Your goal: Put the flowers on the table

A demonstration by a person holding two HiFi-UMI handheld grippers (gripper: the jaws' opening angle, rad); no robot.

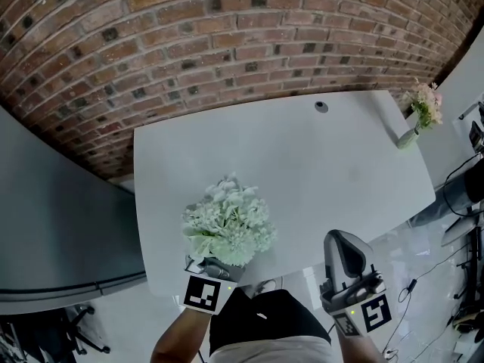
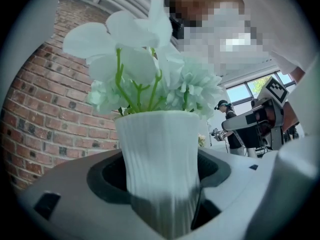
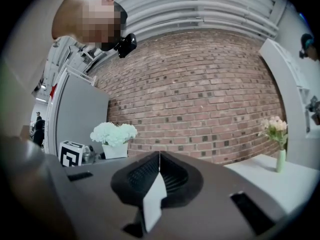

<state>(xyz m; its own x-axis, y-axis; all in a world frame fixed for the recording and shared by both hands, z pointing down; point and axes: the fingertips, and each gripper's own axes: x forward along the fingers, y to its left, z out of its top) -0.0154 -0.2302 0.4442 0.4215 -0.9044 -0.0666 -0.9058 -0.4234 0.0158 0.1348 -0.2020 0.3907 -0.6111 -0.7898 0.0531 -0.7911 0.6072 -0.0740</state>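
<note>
A bunch of white flowers [image 1: 228, 221] stands in a ribbed white vase [image 2: 160, 184] over the near edge of the white table [image 1: 318, 165]. My left gripper [image 1: 215, 267] is shut on the vase, one jaw on each side of it, and the blooms [image 2: 150, 69] rise above the jaws. From the right gripper view the same flowers [image 3: 114, 133] appear at the left, upright. My right gripper [image 1: 344, 252] hangs just off the table's near edge, to the right of the flowers. Its jaws [image 3: 159, 156] are shut together with nothing between them.
A small green vase of pink flowers [image 1: 420, 112] stands at the table's far right corner. A round cable hole [image 1: 321, 106] lies near the back edge. A brick wall [image 1: 227, 36] runs behind and a grey partition [image 1: 53, 218] stands at the left. Cables [image 1: 423, 278] lie on the floor at right.
</note>
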